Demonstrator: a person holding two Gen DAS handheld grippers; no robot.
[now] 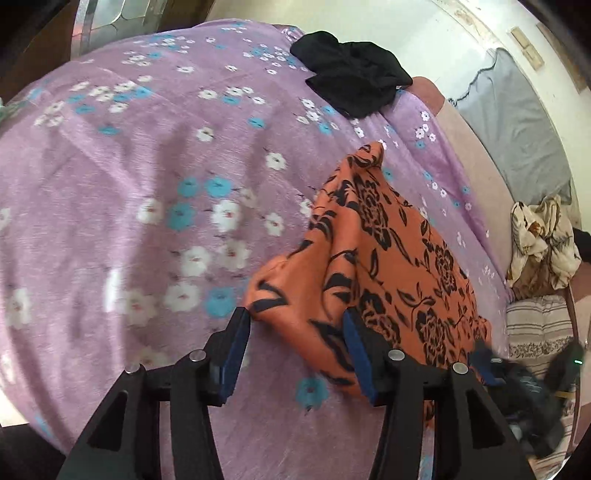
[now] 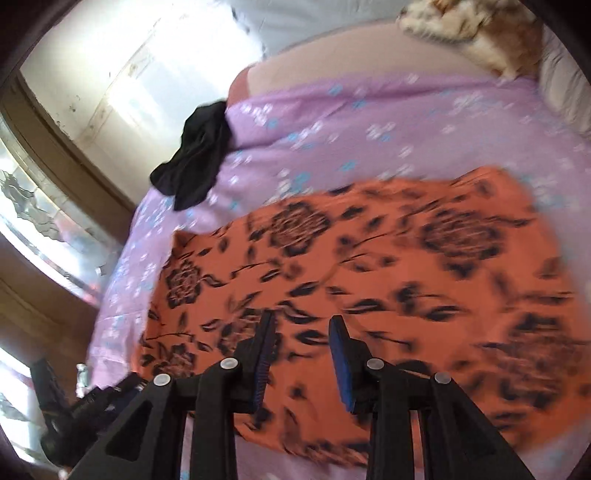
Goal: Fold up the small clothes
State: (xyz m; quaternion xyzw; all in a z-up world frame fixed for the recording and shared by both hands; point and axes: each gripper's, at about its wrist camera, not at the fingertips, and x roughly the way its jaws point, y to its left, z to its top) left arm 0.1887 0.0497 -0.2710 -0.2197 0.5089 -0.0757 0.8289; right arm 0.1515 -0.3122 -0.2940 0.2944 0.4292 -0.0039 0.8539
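Note:
An orange cloth with black flowers (image 1: 388,251) lies on the purple flowered bedsheet (image 1: 147,166), its near part doubled over into a raised fold. My left gripper (image 1: 294,322) is open at the cloth's near left corner. That rumpled corner sits between its blue pads without being pinched. In the right wrist view the same orange cloth (image 2: 388,258) spreads wide and blurred under my right gripper (image 2: 303,323), which hangs open just over it with nothing between its fingers. The right gripper (image 1: 517,373) shows blurred at the cloth's right edge, and the left gripper (image 2: 74,402) shows low on the left.
A crumpled black garment (image 1: 351,85) (image 2: 195,158) lies at the far edge of the sheet. A cream patterned cloth (image 1: 543,243) (image 2: 472,29), a grey pillow (image 1: 517,129) and a striped cushion (image 1: 535,325) sit along the right side. A wall and a window (image 2: 33,206) border the bed.

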